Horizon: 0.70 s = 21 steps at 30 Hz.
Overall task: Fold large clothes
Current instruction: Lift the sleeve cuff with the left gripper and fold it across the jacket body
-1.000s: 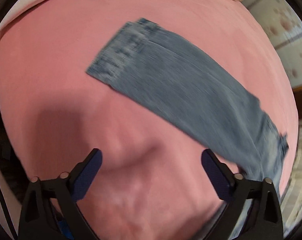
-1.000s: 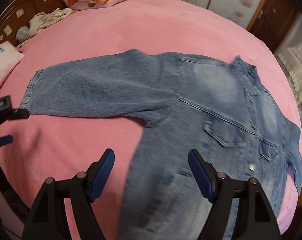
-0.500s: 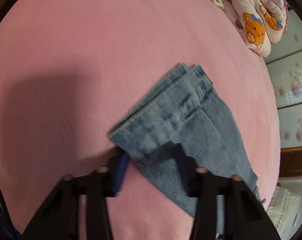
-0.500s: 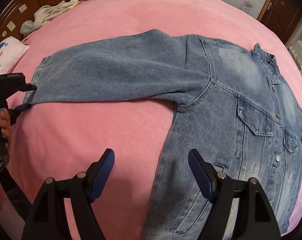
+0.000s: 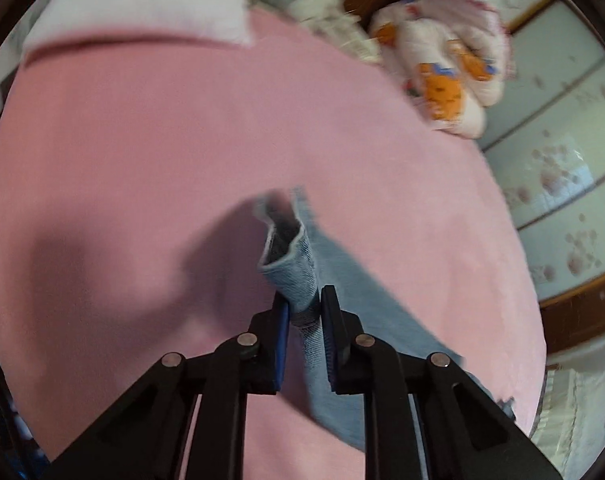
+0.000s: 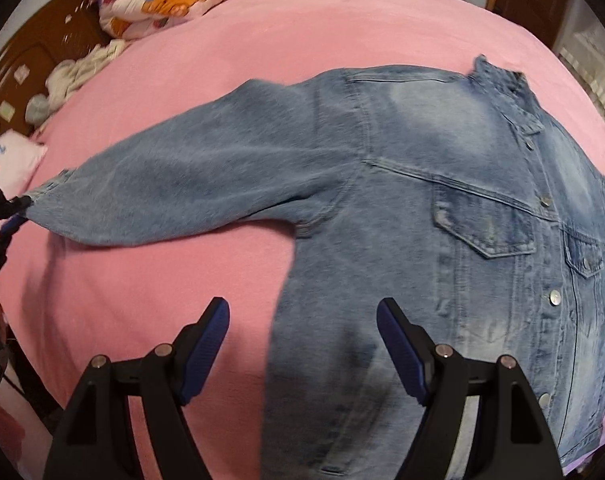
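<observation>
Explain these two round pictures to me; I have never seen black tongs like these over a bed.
No robot here: a person holds a two-finger clamp in each hand, with a wide-angle camera on each looking along its fingers. On the pink bedspread lies a denim jacket, front up. The left-hand picture shows the left gripper, which has just been closing, pinching the sleeve cuff and raising it. The right-hand picture shows the right gripper open, empty, above the jacket's lower edge.
</observation>
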Available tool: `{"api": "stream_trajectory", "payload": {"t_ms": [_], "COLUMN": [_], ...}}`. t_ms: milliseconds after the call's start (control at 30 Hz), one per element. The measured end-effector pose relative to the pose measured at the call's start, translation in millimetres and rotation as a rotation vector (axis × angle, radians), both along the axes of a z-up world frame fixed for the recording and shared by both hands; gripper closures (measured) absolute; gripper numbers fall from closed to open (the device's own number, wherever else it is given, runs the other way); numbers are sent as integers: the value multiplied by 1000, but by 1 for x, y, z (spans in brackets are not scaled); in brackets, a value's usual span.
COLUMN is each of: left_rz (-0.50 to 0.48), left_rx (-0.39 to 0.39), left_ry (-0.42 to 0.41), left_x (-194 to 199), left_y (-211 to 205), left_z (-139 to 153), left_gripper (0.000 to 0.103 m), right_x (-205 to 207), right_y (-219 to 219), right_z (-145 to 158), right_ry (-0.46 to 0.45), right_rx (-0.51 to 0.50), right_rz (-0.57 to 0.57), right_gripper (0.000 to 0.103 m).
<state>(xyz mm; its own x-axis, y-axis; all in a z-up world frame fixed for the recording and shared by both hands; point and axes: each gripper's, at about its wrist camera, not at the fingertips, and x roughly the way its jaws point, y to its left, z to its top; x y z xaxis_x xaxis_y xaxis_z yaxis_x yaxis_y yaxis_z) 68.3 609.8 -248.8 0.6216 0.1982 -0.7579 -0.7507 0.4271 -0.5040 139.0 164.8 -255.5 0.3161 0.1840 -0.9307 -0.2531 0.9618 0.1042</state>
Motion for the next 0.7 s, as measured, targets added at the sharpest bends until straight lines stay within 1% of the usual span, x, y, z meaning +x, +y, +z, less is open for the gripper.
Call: {"api": "stream_trajectory", "payload": {"t_ms": [133,233,367,433,533,633,700], "left_rz": [-73,-119,-190,-224,-293,-368,-435], "left_rx": [82,143,214,226,251,278,301], "left_ry": [-58,-112,-175,-207,-249,-260,-253], "left_x": [14,32,62,71,94,116,132], "left_y": [-38,-75,-144,-176,-228,-278,-315], "left_z": [48,83,124,138,154,160,161], "left_gripper": [92,93,93,93,93,93,93], "right_x": [6,13,22,26,33,41,44], "right_y": [-35,-74,-129,-153,-191,-227,-247], "right_z": [7,12,20,23,29,37,42], "right_ry": [7,17,21,19,12,-11,-49], "right_rx": [39,76,134,152,189,225,237], "right_rz": [-38,-80,-135,-150,-162,-168,-169], "right_gripper": [27,27,27,27,27,27,27]}}
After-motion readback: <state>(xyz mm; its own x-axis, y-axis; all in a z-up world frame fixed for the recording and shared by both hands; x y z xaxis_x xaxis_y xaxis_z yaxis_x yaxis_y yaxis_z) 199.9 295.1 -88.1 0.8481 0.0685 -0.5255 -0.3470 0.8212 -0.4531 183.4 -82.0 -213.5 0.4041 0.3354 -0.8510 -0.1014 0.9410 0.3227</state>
